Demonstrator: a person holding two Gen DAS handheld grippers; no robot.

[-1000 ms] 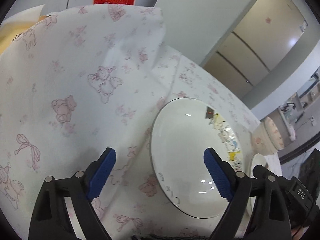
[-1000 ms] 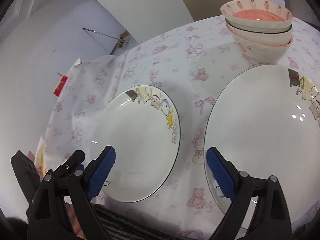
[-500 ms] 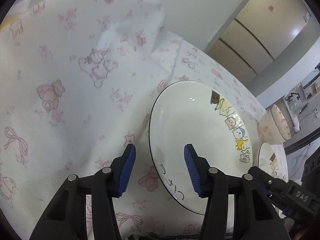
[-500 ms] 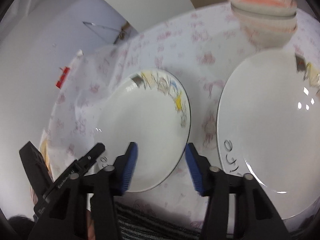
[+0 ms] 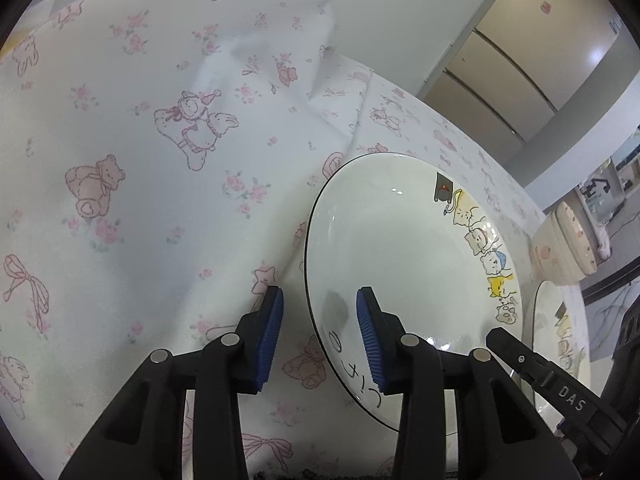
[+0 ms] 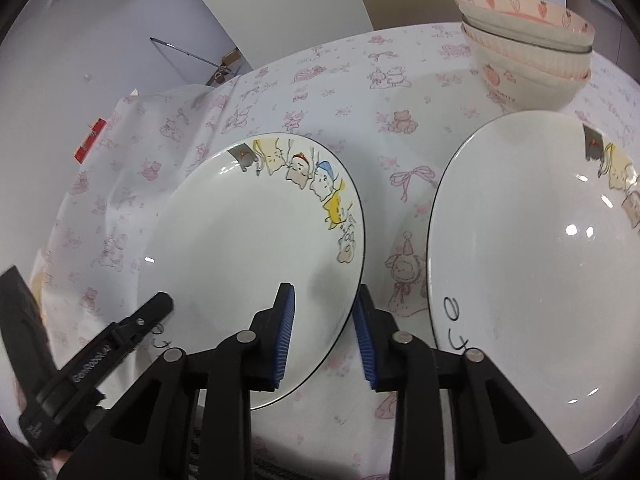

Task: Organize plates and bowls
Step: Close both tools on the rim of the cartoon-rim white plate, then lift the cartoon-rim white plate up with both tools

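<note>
A white plate with cartoon cats [image 5: 408, 264] lies on the pink-printed tablecloth. My left gripper [image 5: 320, 336] straddles its left rim, jaws partly closed, one pad on each side, with a gap still showing. The same plate shows in the right wrist view [image 6: 248, 256]; my right gripper [image 6: 324, 332] straddles its right rim the same way. A second, larger-looking plate [image 6: 540, 280] lies to the right. A stack of strawberry bowls [image 6: 528, 52] stands behind it.
The tablecloth [image 5: 140, 160] rises in a fold at the back left. A red box [image 6: 90, 140] sits at the far left edge. Cabinets and a wall stand behind the table.
Both grippers moved in toward the cat plate and narrowed their jaws from wide open to a small gap around its opposite rims.
</note>
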